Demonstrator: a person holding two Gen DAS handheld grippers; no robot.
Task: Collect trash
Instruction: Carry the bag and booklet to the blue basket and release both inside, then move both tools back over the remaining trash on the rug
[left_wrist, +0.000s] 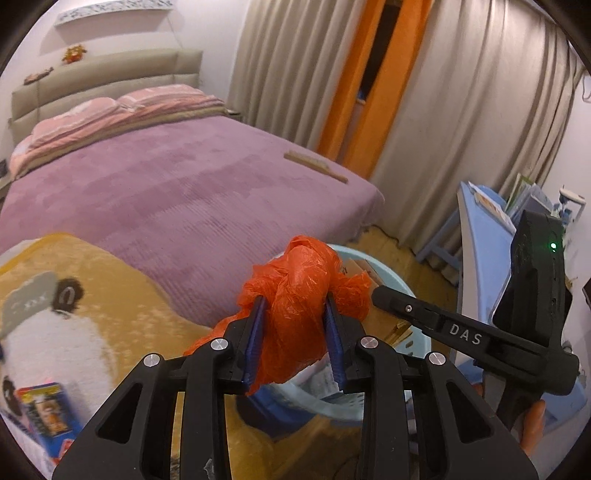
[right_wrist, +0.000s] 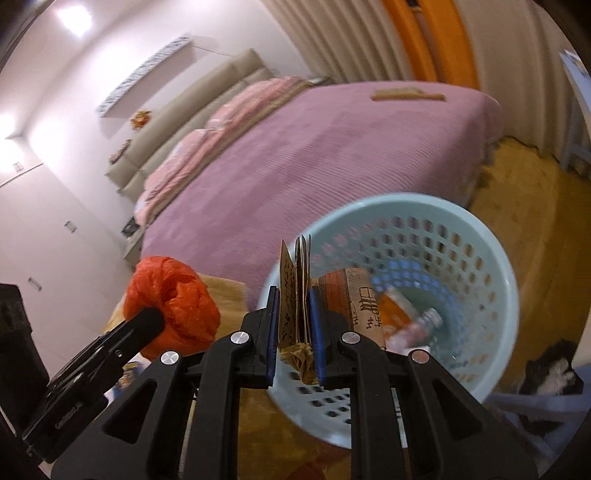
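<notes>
My left gripper (left_wrist: 295, 306) is shut on a crumpled orange plastic bag (left_wrist: 299, 291), held just left of and above the light blue perforated basket (left_wrist: 417, 343). The bag (right_wrist: 173, 299) and left gripper finger also show at the left in the right wrist view. My right gripper (right_wrist: 293, 295) is shut on a folded brown cardboard piece (right_wrist: 293, 291) with dark writing, held over the near rim of the basket (right_wrist: 498, 295). The right gripper (left_wrist: 380, 295) reaches in from the right in the left wrist view. Inside the basket lie a brown printed carton (right_wrist: 351, 299) and other blurred trash.
A bed with a purple cover (left_wrist: 177, 192) fills the background, with a wooden stick (left_wrist: 314, 166) near its far corner. A yellow plush blanket (left_wrist: 74, 295) and a small printed box (left_wrist: 44, 413) lie at the left. A blue kids' desk (left_wrist: 480, 236) stands right. Curtains hang behind.
</notes>
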